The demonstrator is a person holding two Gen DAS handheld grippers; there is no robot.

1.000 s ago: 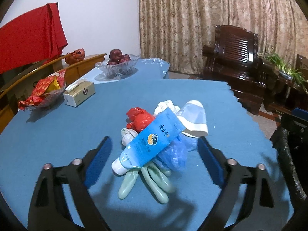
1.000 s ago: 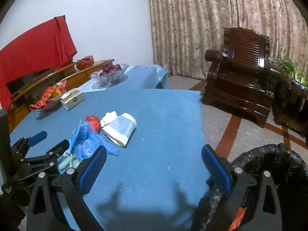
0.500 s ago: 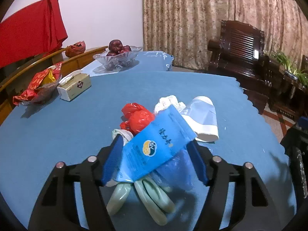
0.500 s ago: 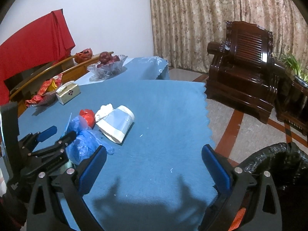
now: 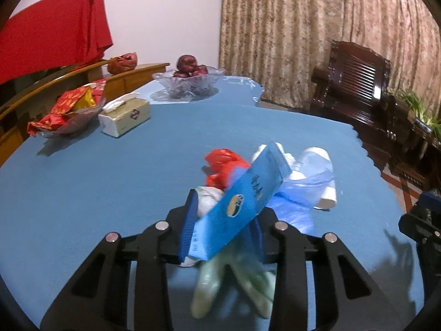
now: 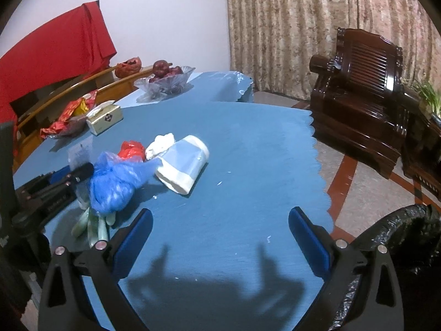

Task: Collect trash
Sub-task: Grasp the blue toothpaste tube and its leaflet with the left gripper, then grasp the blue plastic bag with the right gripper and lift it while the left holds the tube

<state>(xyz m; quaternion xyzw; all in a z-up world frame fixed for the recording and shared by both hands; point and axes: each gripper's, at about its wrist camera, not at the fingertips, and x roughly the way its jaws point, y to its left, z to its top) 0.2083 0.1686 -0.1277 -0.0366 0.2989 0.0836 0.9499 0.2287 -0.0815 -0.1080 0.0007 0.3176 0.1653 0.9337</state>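
My left gripper (image 5: 224, 223) is shut on a blue toothpaste tube (image 5: 242, 201), along with a blue plastic bag (image 5: 292, 198) and pale green peels (image 5: 209, 284) that hang below, lifted a little off the blue table (image 5: 110, 182). A red wrapper (image 5: 223, 162), a white tissue (image 5: 286, 154) and a white plastic cup (image 5: 319, 171) lie just beyond. My right gripper (image 6: 220, 234) is open and empty over the table's near edge. In the right wrist view the left gripper (image 6: 63, 179) holds the blue bag (image 6: 115, 179) beside the cup (image 6: 184, 165).
A black trash bag (image 6: 408, 237) stands on the floor at the lower right. A tissue box (image 5: 125, 115), a snack bowl (image 5: 66, 110) and a fruit bowl (image 5: 190, 80) sit at the table's far left. A dark wooden armchair (image 6: 355, 110) stands beyond the table.
My left gripper has closed on the toothpaste tube and the bag and lifted them off the table. The right gripper stays open and has shifted slightly toward the table.
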